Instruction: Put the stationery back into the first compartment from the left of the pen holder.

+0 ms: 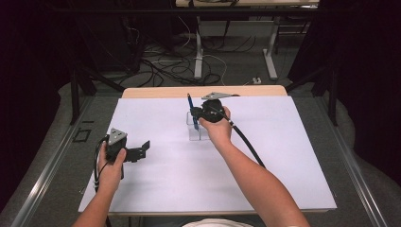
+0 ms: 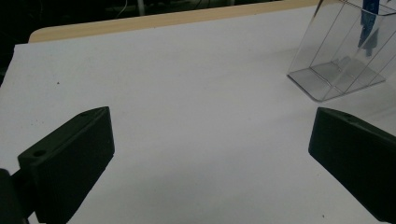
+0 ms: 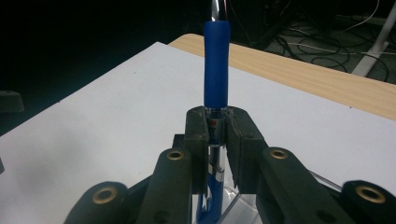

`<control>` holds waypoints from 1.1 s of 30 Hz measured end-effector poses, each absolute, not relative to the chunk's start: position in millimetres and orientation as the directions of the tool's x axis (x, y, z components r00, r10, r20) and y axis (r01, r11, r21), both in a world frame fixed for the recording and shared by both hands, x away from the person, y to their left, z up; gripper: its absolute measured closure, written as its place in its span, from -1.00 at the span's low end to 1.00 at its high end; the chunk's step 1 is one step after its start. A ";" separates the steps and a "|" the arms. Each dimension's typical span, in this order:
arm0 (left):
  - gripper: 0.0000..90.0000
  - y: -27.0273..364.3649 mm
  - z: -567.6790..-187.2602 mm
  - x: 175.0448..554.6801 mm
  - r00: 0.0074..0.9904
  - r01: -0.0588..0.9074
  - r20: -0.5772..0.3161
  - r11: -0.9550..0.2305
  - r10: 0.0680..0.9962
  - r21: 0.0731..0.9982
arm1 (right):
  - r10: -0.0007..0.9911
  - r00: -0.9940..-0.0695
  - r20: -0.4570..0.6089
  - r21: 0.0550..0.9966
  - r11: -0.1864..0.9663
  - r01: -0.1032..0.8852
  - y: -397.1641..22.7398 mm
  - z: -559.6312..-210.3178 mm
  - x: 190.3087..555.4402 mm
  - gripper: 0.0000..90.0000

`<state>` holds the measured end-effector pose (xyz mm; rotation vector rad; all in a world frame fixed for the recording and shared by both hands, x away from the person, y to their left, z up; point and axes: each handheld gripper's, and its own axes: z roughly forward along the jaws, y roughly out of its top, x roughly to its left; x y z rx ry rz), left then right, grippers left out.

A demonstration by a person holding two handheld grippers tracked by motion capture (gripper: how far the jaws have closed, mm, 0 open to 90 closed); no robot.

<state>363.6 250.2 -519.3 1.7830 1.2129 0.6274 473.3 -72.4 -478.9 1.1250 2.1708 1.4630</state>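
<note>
A blue pen (image 3: pixel 215 70) with a silver barrel stands upright between the jaws of my right gripper (image 3: pixel 216 128), which is shut on it. In the high view the right gripper (image 1: pixel 196 112) holds the pen (image 1: pixel 189 101) above a clear plastic box (image 1: pixel 197 130) near the middle of the white sheet. The pen's lower end reaches down into the box (image 3: pixel 233 205). My left gripper (image 1: pixel 142 150) rests at the left of the sheet, open, with nothing between its jaws. In the left gripper view the box (image 2: pixel 343 51) stands at the upper right, beyond the left gripper (image 2: pixel 210 158).
A white sheet (image 1: pixel 165 179) covers most of the wooden table (image 1: pixel 156 92), whose far edge shows bare. Cables and table legs (image 1: pixel 198 52) lie on the floor beyond. A black cable (image 1: pixel 248 144) trails from the right gripper along the forearm.
</note>
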 end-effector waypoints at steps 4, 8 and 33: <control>-1.00 250.2 -519.4 363.6 0.400 0.477 -0.059 -0.152 0.915 0.866 | 0.738 -0.652 0.175 0.881 0.179 0.438 -73.0 -480.1 472.9 0.77; -1.00 250.3 -519.2 363.5 0.399 0.478 -0.061 -0.151 0.915 0.865 | 0.737 -0.653 0.173 0.881 0.181 0.437 -73.3 -479.9 472.5 0.77; -1.00 250.3 -519.2 363.3 0.399 0.476 -0.058 -0.152 0.915 0.866 | 0.722 -0.659 0.209 0.894 0.132 0.428 -93.4 -468.2 458.7 0.08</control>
